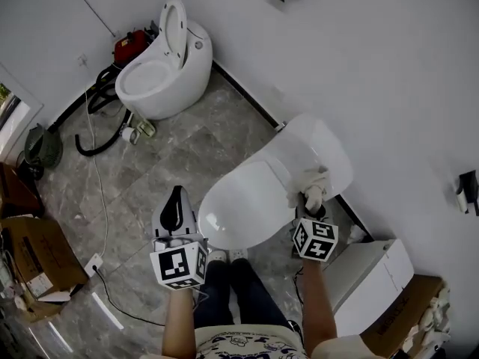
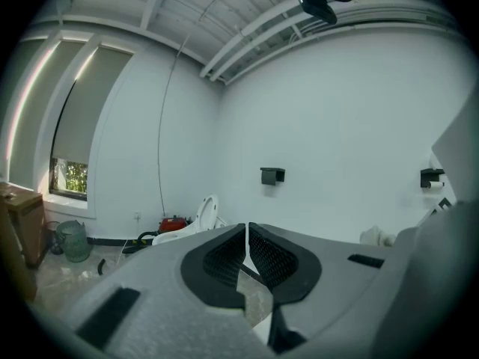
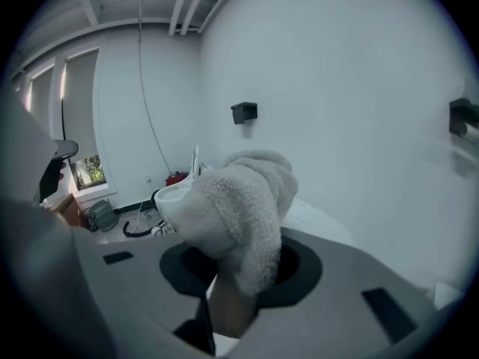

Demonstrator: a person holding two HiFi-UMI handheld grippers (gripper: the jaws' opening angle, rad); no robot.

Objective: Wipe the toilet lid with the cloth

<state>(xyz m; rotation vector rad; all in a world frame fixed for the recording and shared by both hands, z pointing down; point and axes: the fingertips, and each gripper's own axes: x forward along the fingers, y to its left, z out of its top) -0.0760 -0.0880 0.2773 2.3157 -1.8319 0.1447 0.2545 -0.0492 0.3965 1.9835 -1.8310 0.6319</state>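
A white toilet with its lid (image 1: 251, 193) down stands in front of me. My right gripper (image 1: 313, 205) is shut on a fluffy off-white cloth (image 1: 313, 182), which rests at the lid's right rear, near the tank (image 1: 318, 149). In the right gripper view the cloth (image 3: 241, 208) bulges out from between the jaws and hides most of the toilet. My left gripper (image 1: 174, 204) hangs left of the bowl over the floor, jaws shut with nothing between them (image 2: 245, 249).
A second white toilet (image 1: 161, 69) with its seat raised stands at the back left, next to a red machine (image 1: 130, 47) and a black hose (image 1: 101, 118). Cardboard boxes (image 1: 34, 256) lie at the left. A white box (image 1: 370, 279) sits at the right by the wall.
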